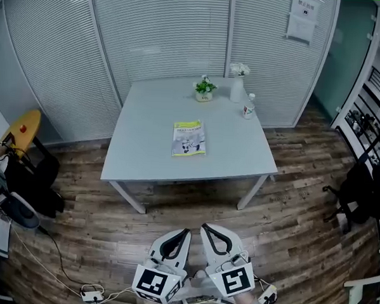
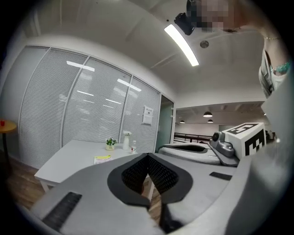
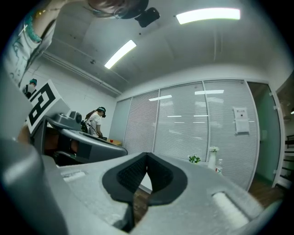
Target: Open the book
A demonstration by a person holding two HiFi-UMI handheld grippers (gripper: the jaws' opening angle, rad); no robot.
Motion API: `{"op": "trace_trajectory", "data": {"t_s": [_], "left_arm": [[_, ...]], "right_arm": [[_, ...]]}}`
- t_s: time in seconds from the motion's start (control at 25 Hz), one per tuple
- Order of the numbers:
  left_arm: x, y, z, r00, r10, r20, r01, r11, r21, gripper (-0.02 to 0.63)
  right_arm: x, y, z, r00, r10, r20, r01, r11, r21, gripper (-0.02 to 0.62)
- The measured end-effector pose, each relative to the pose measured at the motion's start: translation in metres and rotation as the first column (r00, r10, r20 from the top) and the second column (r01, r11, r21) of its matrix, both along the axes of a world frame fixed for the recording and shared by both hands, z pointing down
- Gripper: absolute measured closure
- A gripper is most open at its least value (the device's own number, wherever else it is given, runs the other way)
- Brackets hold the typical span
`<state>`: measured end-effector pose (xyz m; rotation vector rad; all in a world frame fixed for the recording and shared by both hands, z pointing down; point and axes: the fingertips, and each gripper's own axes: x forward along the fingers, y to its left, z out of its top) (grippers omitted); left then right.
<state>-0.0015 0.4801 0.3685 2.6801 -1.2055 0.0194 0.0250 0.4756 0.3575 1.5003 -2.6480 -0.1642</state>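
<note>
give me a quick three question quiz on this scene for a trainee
1. True or false: the book lies closed on the table.
2. Left gripper, right gripper: which has shut jaws? A) left only B) right only C) both
3. Fill in: the potted plant, vase and bottle stand near the table's ___ edge, seen from the person.
Key: 1 true; 2 C; 3 far
</note>
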Motion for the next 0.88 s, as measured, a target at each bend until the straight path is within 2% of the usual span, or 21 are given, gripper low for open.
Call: {"op": "trace_trajectory", "data": {"t_s": [0.2, 0.44, 0.72, 0.88], "left_arm": [[0.003, -0.023, 0.003, 1.0, 0.014, 0.007, -0.014, 1.0, 0.006, 0.609], [0.004, -0.077, 0.008, 0.998, 0.059, -0.007, -0.059, 0.998, 0.014, 0.609], [0.0, -0.16, 0.008, 0.989, 0.149, 0.003, -0.149, 0.989, 0.003, 0.609], [-0.003, -0.193, 0.012, 0.982, 0.19, 0.005, -0.19, 0.982, -0.006, 0.609]], "right_arm": [[0.007, -0.024, 0.003, 1.0, 0.026, 0.001, -0.026, 1.0, -0.004, 0.595], [0.009, -0.075, 0.009, 0.997, 0.07, 0.018, -0.069, 0.997, -0.014, 0.595], [-0.008, -0.159, -0.002, 0.996, 0.079, -0.045, -0.078, 0.997, 0.024, 0.595], [-0.013, -0.192, 0.003, 0.993, 0.101, -0.057, -0.101, 0.995, 0.003, 0.595]]}}
